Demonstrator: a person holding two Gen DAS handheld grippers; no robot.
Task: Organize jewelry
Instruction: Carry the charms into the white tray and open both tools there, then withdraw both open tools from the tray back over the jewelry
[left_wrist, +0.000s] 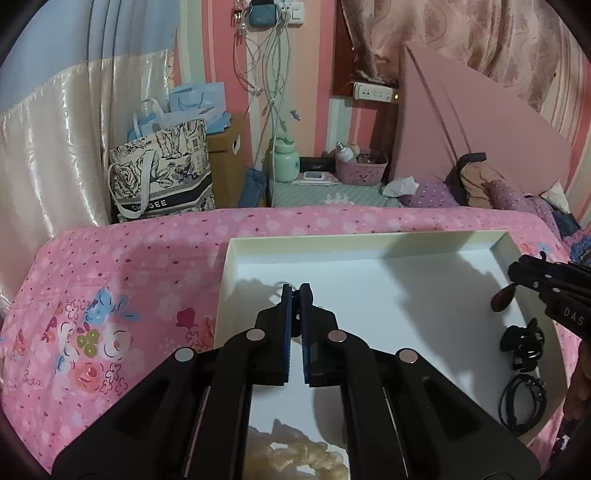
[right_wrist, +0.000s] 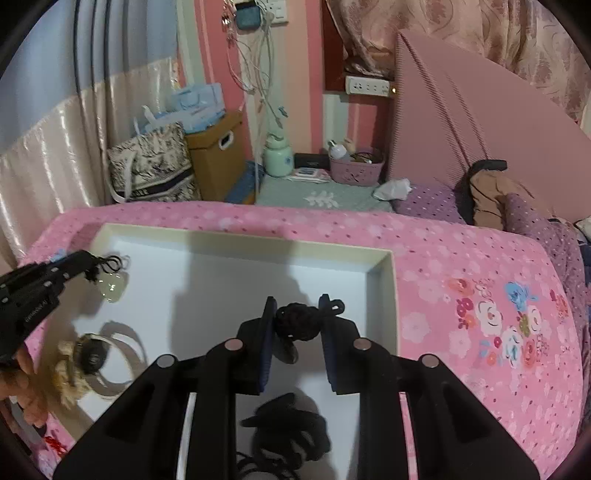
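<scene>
Over the white tray (right_wrist: 384, 266) on the pink bed (right_wrist: 461, 258), the left tongs (left_wrist: 295, 290) pinched a black cord with a pale pendant (right_wrist: 112, 290) (dangling); the right tongs (right_wrist: 298, 304) clamped a black knotted ornament (right_wrist: 295, 319)

White tray (left_wrist: 369, 242), pink floral bedsheet (left_wrist: 122, 280), black knotted cord (right_wrist: 295, 321), perhaps cream scrunchie (right_wrist: 72, 384)

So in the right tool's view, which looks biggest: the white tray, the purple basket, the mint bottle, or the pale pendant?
Largest to smallest, as seen:
1. Shallow white cardboard tray
2. Purple perforated plastic basket
3. Mint-green bottle and pale translucent heart-shaped pendant: look alike, and the pendant hangs much nearer the camera, so I won't rank them.
</scene>
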